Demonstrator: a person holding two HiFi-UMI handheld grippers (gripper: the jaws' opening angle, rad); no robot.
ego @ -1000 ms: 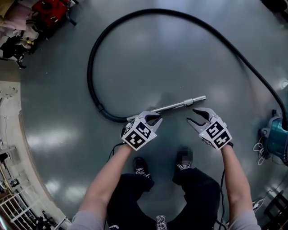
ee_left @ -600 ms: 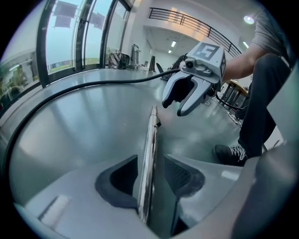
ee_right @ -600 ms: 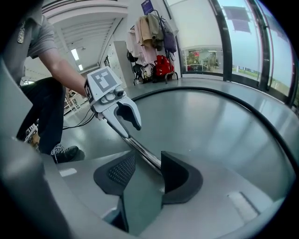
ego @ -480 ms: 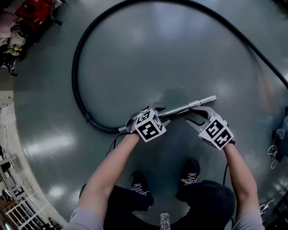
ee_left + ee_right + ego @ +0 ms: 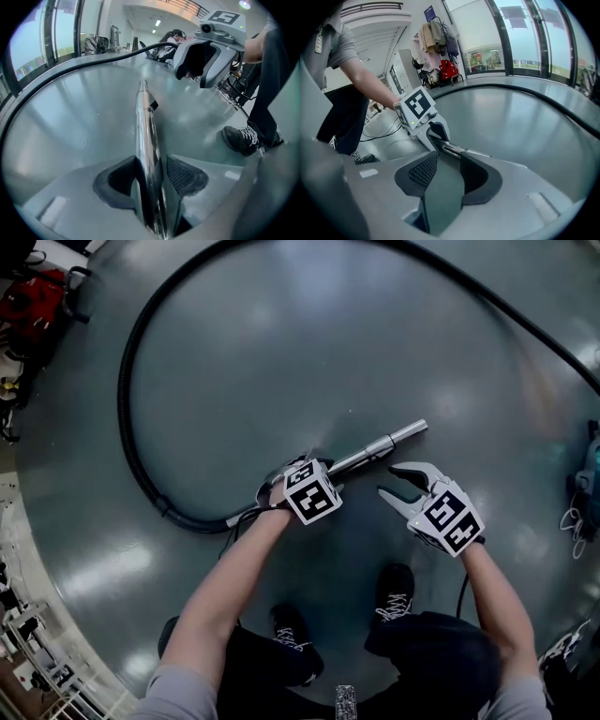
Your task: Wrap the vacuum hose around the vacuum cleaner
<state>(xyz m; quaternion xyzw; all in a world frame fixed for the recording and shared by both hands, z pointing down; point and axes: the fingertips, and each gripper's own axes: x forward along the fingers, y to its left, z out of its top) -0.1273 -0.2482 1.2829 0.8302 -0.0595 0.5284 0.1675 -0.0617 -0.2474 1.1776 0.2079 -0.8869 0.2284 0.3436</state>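
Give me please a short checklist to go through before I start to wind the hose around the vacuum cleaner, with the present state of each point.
1. Left gripper shut on the metal tube: ok.
2. Right gripper open, nothing between its fingers: ok.
3. Hose lies in one open loop on the floor, no knot in the visible part: ok.
4. Shoes stand apart from the hose: ok.
5. Hose joint at the vacuum cleaner: cannot tell, only its edge shows at the right of the head view.
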